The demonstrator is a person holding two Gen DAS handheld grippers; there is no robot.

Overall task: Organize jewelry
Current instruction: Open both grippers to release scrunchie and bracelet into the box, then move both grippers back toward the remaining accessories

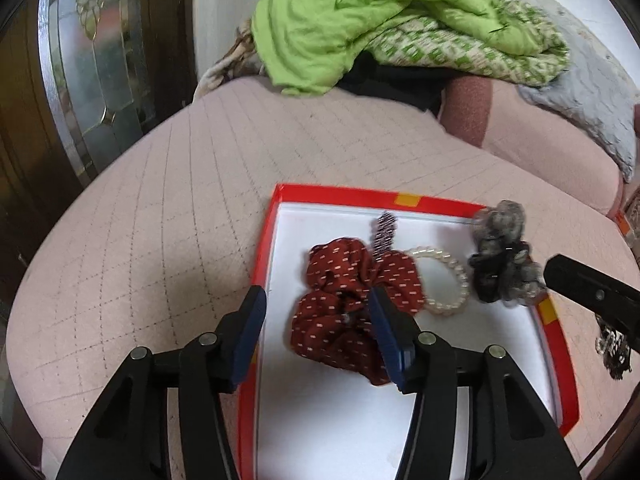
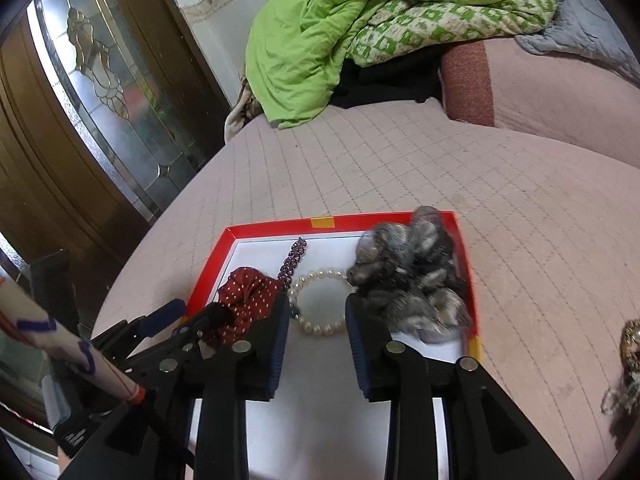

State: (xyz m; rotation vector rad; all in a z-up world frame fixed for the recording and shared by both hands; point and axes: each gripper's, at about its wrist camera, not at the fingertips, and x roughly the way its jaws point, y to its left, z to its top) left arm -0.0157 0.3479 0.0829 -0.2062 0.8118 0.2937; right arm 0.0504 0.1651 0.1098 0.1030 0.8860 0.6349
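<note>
Grey scrunchie [image 2: 416, 280] motion-blurred in both views, its outline smeared. Red-dotted scrunchie [image 1: 352, 308] partly covered by the left gripper's [image 1: 318, 330] right finger [image 1: 386, 332]; in the right wrist view the left gripper hides its near side. Bead strand [image 1: 384, 232] too small to resolve. Red-rimmed box [image 1: 554, 344] cut off at the lower frame edge. Jewelry on the bedcover [image 2: 628, 364] clipped by the right edge, kind indeterminate

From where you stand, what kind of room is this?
Probably a bedroom at home: a quilted pink bed cover with a bunched green quilt on it, and a wooden door with decorative glass beside it.
</note>
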